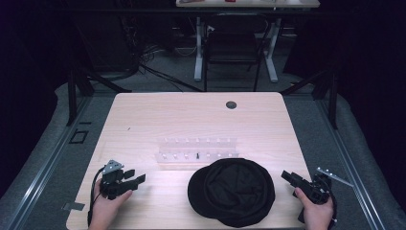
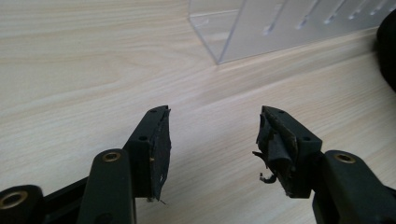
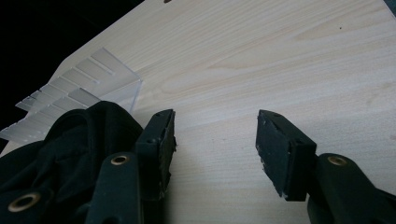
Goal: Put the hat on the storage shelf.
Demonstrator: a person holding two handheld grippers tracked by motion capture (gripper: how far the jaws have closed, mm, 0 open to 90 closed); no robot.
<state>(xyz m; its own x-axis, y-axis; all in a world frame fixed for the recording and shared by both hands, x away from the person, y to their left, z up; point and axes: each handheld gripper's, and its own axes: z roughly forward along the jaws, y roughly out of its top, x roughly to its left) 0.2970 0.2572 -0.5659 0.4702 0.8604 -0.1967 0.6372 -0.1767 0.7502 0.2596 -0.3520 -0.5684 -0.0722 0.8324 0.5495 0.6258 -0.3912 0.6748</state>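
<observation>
A black cap (image 1: 231, 190) lies upside down at the front middle of the wooden table (image 1: 191, 120); its edge shows at the left of the right gripper view (image 3: 70, 149) and at the far right of the left gripper view (image 2: 388, 51). Behind it stands a clear acrylic rack (image 1: 197, 149) with slots, also seen in the left gripper view (image 2: 280, 28) and the right gripper view (image 3: 79, 86). My left gripper (image 1: 135, 180) rests open at the front left, empty (image 2: 214, 140). My right gripper (image 1: 288, 176) is open just right of the cap, nothing between its jaws (image 3: 215, 140).
A small round grommet (image 1: 231, 104) sits near the table's far edge. Beyond the table stand a dark chair (image 1: 233, 48) and a desk frame (image 1: 198, 48) with cables on the floor. Bare wood stretches across the far half of the table.
</observation>
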